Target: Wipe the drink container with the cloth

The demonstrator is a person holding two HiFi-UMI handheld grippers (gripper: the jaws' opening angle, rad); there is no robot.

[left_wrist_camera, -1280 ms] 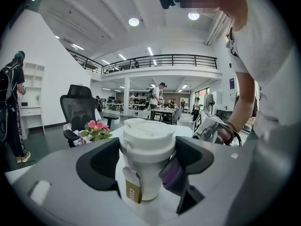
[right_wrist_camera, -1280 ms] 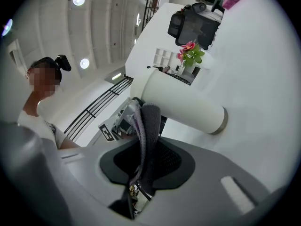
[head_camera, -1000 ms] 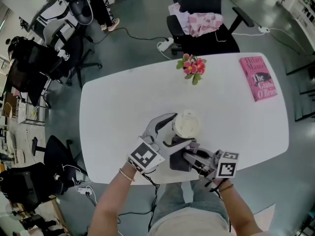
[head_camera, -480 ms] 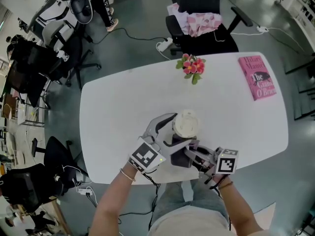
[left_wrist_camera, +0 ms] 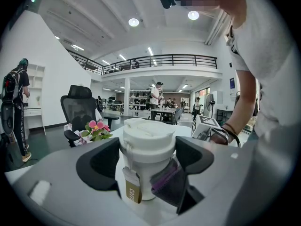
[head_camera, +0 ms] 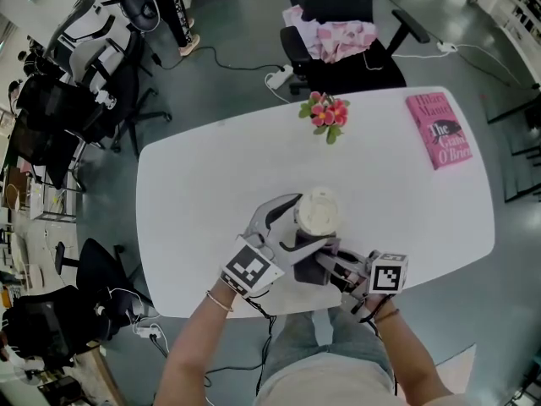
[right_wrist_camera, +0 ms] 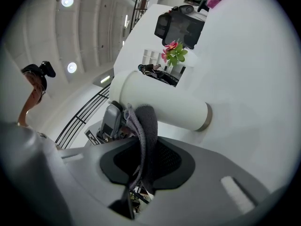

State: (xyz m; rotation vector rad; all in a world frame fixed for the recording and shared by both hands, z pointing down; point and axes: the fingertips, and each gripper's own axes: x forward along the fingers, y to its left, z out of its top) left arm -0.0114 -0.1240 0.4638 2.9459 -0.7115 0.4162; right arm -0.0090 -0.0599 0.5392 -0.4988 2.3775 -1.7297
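The cup (head_camera: 319,212) stands upright on the near part of the white table (head_camera: 194,184), lid on. My left gripper (head_camera: 292,227) has it: in the left gripper view the two dark jaws sit one on each side of the cup (left_wrist_camera: 148,149), closed against its wall. Only that view shows a small tan tag hanging down the cup's front.

My right gripper (head_camera: 328,266) pinches the dark grey cloth (head_camera: 311,271). In the right gripper view the jaws are closed on a fold of cloth (right_wrist_camera: 143,140) that lies against the side of the cup (right_wrist_camera: 164,106). The head view alone shows the pink book (head_camera: 439,132) at the far right corner. The flowers (head_camera: 321,112) at the far edge show in all three.
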